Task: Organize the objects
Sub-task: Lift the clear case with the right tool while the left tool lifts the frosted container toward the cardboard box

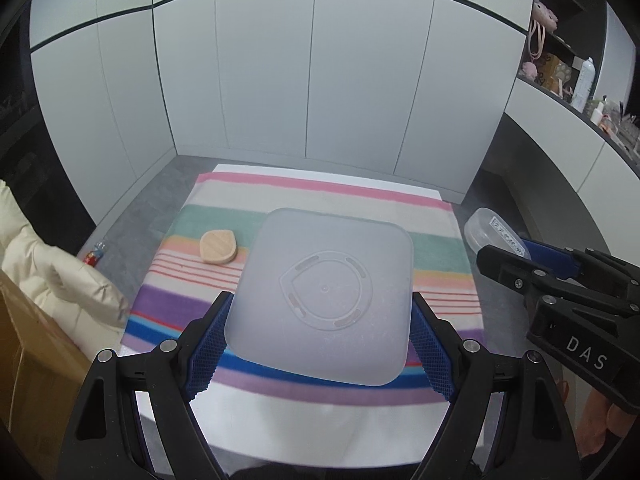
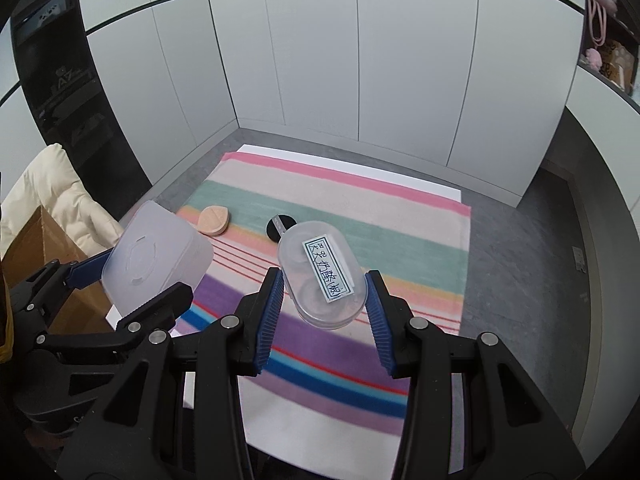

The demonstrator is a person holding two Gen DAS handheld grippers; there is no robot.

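Note:
My left gripper point(image 1: 320, 332) is shut on a frosted square plastic container point(image 1: 326, 292), held above the striped towel point(image 1: 224, 216) with its base toward the camera; it also shows in the right wrist view point(image 2: 156, 260). My right gripper point(image 2: 324, 284) is shut on a clear oval plastic box point(image 2: 322, 274) with a handwritten label, held above the towel; it also shows at the right of the left wrist view point(image 1: 486, 228). A wooden heart-shaped piece point(image 1: 219, 247) lies on the towel at the left, also visible in the right wrist view point(image 2: 214, 220). A black round object point(image 2: 276, 226) lies partly hidden behind the oval box.
The towel covers a white table point(image 1: 248, 432) standing on a grey floor before white cabinet doors. A cream jacket point(image 1: 48, 272) and a cardboard box point(image 2: 44, 248) sit at the left. A small bottle point(image 1: 95, 253) lies on the floor. Shelves with clutter point(image 1: 560, 68) stand at the right.

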